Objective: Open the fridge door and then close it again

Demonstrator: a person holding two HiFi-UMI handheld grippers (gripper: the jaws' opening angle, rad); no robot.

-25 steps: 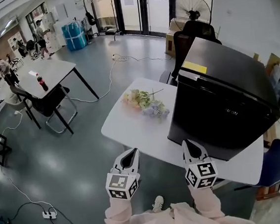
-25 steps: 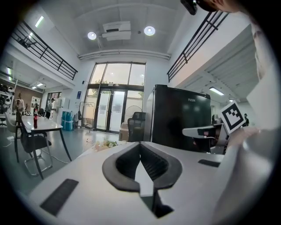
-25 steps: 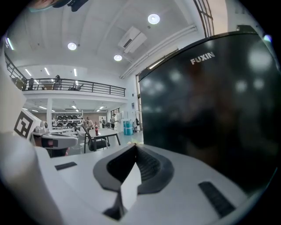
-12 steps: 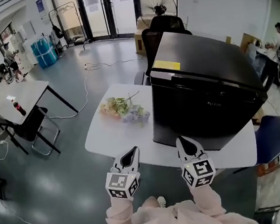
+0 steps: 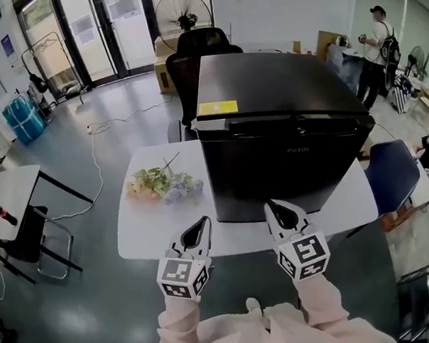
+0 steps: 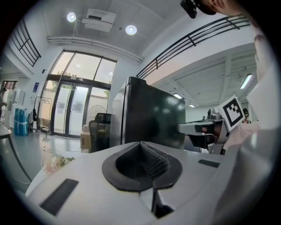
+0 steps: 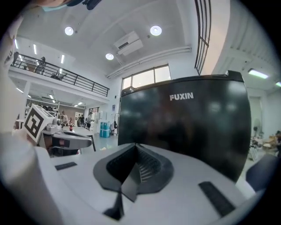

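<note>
The fridge (image 5: 266, 85), a compact black box, stands on the white worktop (image 5: 141, 232) at twelve o'clock from us. Its glossy door (image 5: 276, 176) is shut and faces us.

Nearest us, the left gripper (image 5: 201, 224) sits at seven o'clock and the right gripper (image 5: 273, 208) at five o'clock. Both have their jaws pressed together with nothing between them. Their tips reach over the near edge of the worktop. The right one points straight at the door from close by, though we see no contact. A bunch of flowers (image 5: 159, 186) lies on the worktop at nine o'clock of the fridge, well clear of the door. A dark chair (image 5: 198, 50) stands behind the fridge.

We judge the door to be a stiff, hinged slab held by a seal, so it should resist at first and then swing freely. Its smooth front looks slippery and shows no projecting handle. The groove (image 5: 285, 119) along the door's top edge, just below the yellow label (image 5: 218, 107), looks like the place to hook a jaw. We cannot tell which side carries the hinges. The cabinet may be light enough to slide on the worktop, so a steady pull suits it better than a jerk.

A second ago the fridge sat corner-on at two o'clock, with the flowers near the middle of the head view. Now the door faces us squarely and the flowers lie at ten o'clock. The grippers are closer to the door than before, and both are still shut.
</note>
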